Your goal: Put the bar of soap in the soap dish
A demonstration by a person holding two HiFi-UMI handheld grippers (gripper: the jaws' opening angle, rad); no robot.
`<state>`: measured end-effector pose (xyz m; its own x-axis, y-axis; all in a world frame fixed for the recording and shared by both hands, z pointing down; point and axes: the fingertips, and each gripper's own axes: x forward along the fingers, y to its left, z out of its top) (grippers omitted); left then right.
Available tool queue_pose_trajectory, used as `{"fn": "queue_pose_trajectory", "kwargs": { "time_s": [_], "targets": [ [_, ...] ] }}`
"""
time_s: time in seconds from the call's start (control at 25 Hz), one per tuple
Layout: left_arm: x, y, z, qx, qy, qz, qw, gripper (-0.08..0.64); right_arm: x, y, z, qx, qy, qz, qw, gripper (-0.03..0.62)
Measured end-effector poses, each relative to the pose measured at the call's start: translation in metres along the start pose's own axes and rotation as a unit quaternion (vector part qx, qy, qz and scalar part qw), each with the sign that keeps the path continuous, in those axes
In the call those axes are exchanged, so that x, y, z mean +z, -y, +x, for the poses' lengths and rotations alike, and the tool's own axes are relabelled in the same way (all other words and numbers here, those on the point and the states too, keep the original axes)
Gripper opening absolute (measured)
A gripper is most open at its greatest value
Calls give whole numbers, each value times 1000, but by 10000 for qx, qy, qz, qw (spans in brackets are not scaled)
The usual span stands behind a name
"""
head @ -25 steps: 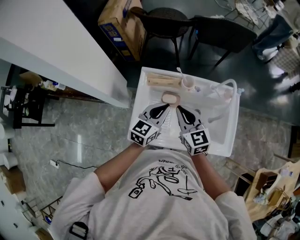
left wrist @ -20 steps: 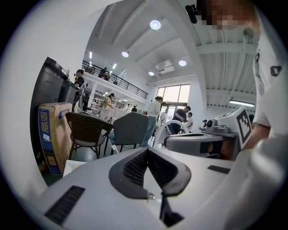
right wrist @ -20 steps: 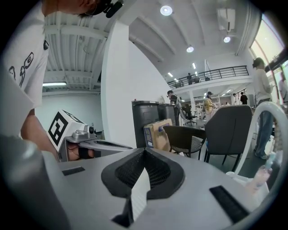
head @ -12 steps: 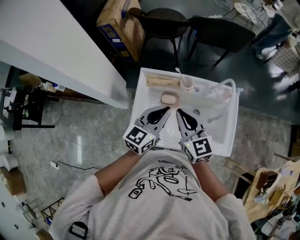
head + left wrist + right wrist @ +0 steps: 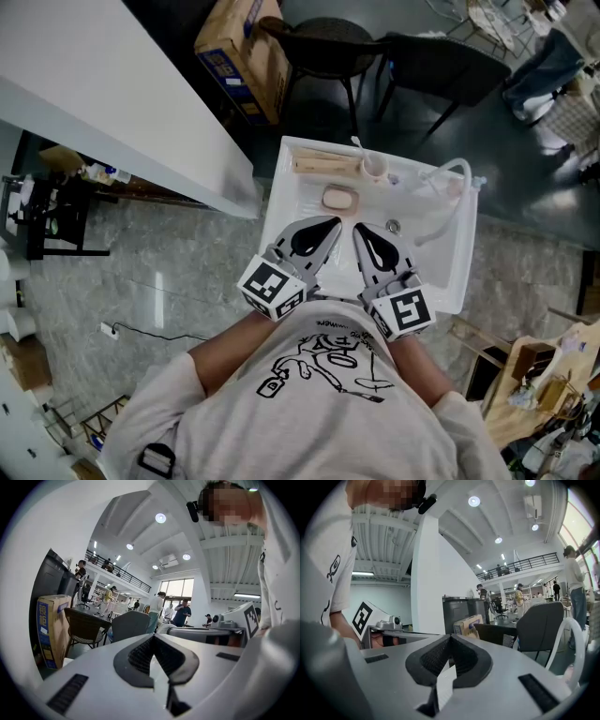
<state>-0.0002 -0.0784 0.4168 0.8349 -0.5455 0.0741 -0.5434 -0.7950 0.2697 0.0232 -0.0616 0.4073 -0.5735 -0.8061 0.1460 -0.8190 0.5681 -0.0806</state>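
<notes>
A white sink [image 5: 441,258] stands in front of the person. Over its near half the left tool [image 5: 332,223] and the right tool [image 5: 357,228] hang side by side, each with its jaws pressed together on nothing. The wooden soap dish [image 5: 325,164] lies along the sink's far edge, and the bar of soap [image 5: 339,198] lies on the sink floor between dish and tools, just ahead of their tips, touching neither.

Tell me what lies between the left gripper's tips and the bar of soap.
Nothing but the bare white floor of the sink, as the head view shows; the shut left gripper is clear of the bar of soap.
</notes>
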Motion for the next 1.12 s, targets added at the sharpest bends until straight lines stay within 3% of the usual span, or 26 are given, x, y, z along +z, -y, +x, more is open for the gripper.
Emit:
{"fn": "queue_pose_trajectory", "kwargs": {
  "time_s": [1.12],
  "targets": [
    [-3,9,-7,27,-40,-128,9999,3,7,-2,-8,-67,100,55,9999,21]
  ]
}}
